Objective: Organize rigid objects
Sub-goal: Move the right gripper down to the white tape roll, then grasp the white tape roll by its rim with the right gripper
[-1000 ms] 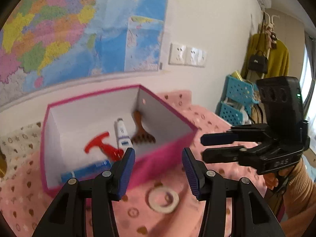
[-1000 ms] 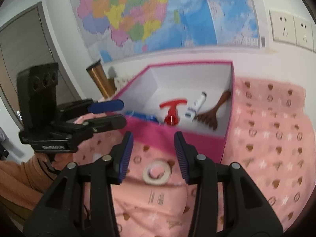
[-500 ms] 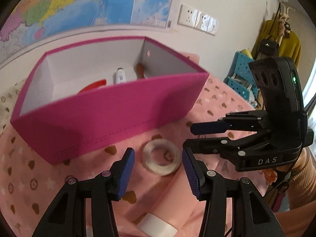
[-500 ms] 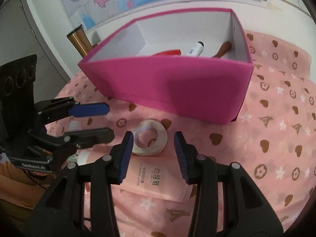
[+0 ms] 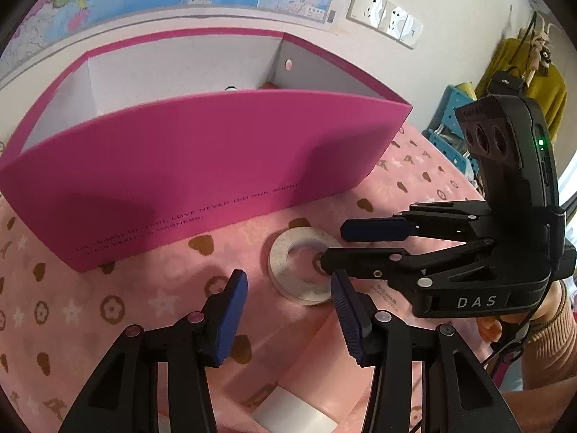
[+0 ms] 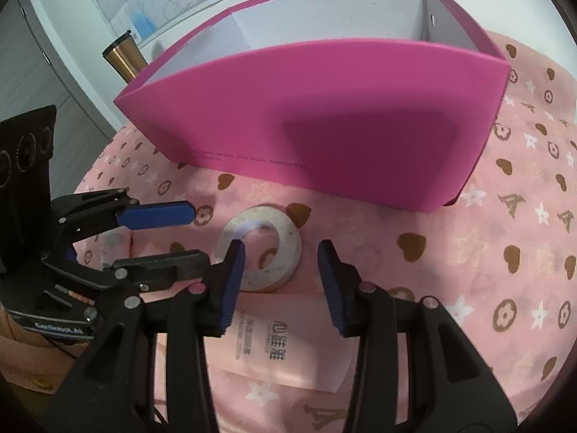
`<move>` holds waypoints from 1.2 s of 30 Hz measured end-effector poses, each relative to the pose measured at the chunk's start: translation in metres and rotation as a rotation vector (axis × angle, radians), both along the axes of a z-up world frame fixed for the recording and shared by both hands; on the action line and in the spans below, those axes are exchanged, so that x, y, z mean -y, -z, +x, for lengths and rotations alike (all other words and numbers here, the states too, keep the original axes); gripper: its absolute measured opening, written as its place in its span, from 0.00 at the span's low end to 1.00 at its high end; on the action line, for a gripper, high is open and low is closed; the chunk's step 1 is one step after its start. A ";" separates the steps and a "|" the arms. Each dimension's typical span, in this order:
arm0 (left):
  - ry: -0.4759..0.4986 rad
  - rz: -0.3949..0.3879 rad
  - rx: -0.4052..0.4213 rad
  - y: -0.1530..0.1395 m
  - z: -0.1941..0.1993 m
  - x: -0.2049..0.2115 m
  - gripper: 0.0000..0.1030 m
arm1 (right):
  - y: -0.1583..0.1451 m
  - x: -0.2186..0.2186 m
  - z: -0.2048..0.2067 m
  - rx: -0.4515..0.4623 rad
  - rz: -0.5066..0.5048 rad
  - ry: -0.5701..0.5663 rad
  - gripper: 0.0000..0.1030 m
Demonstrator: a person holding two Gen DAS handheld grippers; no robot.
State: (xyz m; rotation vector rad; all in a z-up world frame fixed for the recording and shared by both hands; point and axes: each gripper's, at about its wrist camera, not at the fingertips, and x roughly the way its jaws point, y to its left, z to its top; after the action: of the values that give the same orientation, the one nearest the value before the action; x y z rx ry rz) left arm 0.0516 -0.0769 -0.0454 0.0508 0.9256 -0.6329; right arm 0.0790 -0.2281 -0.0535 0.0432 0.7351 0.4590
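Observation:
A white roll of tape lies flat on the pink cloth in front of a magenta box. My left gripper is open and low over the cloth, the roll just past its right fingertip. My right gripper is open; its left finger is at or over the roll's near edge. In the left wrist view the right gripper reaches over the roll from the right. In the right wrist view the left gripper comes in from the left. The box contents are almost hidden.
A pink tube package lies on the cloth beneath both grippers. A copper tumbler stands behind the box at the left. Blue baskets and a coat rack stand at the far right. A map covers the wall.
Both grippers have dropped down and moved in toward the tape roll. The box's front wall now hides the red, white and wooden items seen inside it earlier.

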 end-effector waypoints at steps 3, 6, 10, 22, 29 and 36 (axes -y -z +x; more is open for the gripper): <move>0.005 0.000 -0.012 0.002 0.001 0.001 0.47 | 0.003 -0.005 0.004 -0.004 -0.008 0.001 0.38; 0.008 0.002 -0.020 0.004 0.002 0.002 0.47 | 0.005 -0.008 0.007 -0.001 -0.015 0.005 0.36; 0.012 -0.002 -0.036 0.007 0.003 0.003 0.47 | 0.007 -0.011 0.012 0.004 -0.032 0.014 0.29; 0.005 -0.040 -0.080 0.010 0.006 0.001 0.45 | 0.010 -0.013 0.008 0.039 -0.069 0.037 0.18; 0.022 -0.064 -0.077 0.004 0.001 0.001 0.45 | 0.002 -0.009 -0.001 0.066 -0.042 0.037 0.16; 0.035 -0.081 -0.064 0.001 -0.002 0.008 0.42 | -0.004 -0.007 -0.009 0.089 -0.021 0.033 0.16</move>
State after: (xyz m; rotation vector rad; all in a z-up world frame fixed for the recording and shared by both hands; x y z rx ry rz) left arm 0.0499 -0.0852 -0.0460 -0.0260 0.9619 -0.7070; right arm 0.0697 -0.2207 -0.0495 0.0155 0.6512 0.4191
